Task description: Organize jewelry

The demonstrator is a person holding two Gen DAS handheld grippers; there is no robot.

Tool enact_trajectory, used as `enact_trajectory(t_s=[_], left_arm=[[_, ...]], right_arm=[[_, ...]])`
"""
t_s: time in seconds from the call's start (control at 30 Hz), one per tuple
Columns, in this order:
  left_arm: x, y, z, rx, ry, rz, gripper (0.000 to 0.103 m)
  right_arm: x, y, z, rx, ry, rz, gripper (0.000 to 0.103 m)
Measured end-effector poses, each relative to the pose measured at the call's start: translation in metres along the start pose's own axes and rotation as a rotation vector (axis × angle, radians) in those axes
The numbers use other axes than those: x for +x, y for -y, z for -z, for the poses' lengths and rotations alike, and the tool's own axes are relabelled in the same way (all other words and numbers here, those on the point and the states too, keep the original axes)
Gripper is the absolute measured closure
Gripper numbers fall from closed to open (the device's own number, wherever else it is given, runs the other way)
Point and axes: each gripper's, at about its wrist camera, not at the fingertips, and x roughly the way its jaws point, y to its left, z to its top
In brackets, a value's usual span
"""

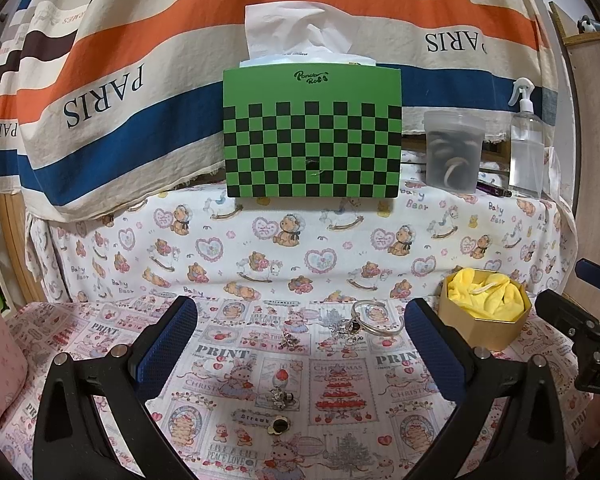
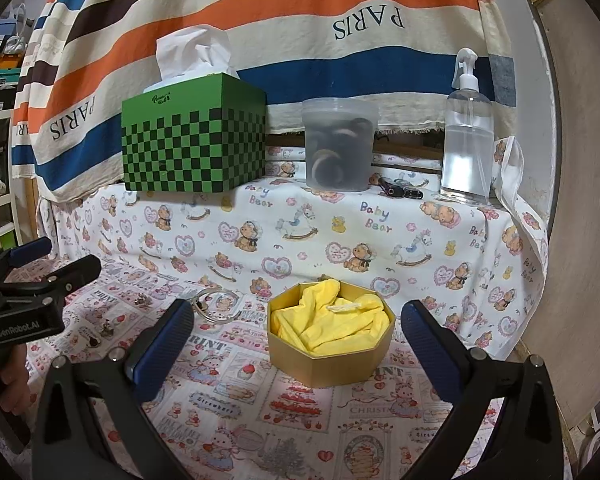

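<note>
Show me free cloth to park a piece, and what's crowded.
Free: cloth in front of the gold box, and the back strip below the tissue box. Crowded: bangle, charms and rings ahead of the left gripper.

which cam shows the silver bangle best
The left wrist view: the silver bangle lies whole on the printed cloth between the open fingers, left of the gold box. In the right wrist view the bangle sits off to the left, partly hidden behind the gripper's left finger.
</note>
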Motion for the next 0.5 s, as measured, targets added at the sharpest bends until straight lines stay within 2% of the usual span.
enact_trajectory(t_s=[0.5], left_arm=[[-0.0002,0.0007,0.0,0.001,0.0,0.0,0.0]], right_arm=[[0.0005,0.0,-0.0001,0.0,-0.008,-0.008,0.0]])
